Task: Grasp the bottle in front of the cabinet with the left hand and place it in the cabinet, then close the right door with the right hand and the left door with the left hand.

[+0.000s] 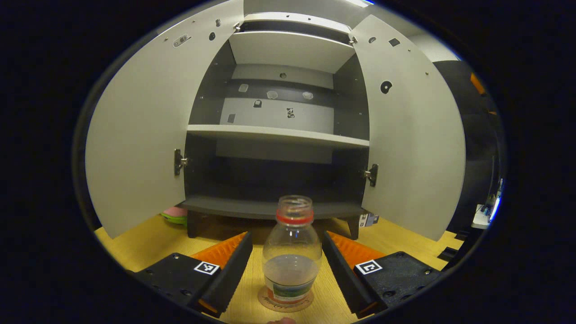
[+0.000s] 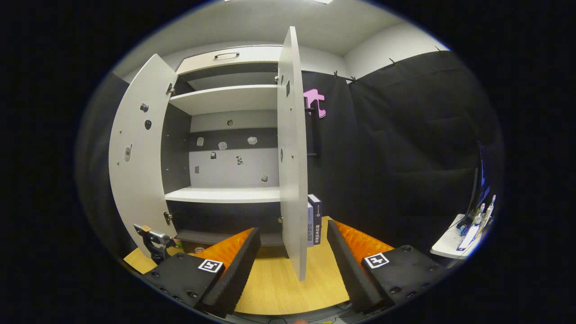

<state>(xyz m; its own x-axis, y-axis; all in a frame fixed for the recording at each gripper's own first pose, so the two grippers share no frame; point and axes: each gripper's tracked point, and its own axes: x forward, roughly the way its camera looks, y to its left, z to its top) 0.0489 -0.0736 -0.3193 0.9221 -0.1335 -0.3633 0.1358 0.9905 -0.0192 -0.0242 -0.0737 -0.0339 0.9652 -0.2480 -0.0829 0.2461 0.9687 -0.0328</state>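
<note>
At the bottom middle of the left gripper view, the clear plastic bottle with a red neck ring (image 1: pixel 292 252) stands on the yellow wooden surface (image 1: pixel 148 243), between the left gripper (image 1: pixel 288 265) jaws, which are spread wide and not touching it. Behind it, the grey cabinet (image 1: pixel 274 135) has both doors open. The right gripper (image 2: pixel 292 265) jaws are spread too, holding nothing, with the edge of the right door (image 2: pixel 292 157) in front of them.

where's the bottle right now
In the left gripper view the bottle stands upright on the wooden table, between the open left tool's fingers, just before the open cabinet.
</note>
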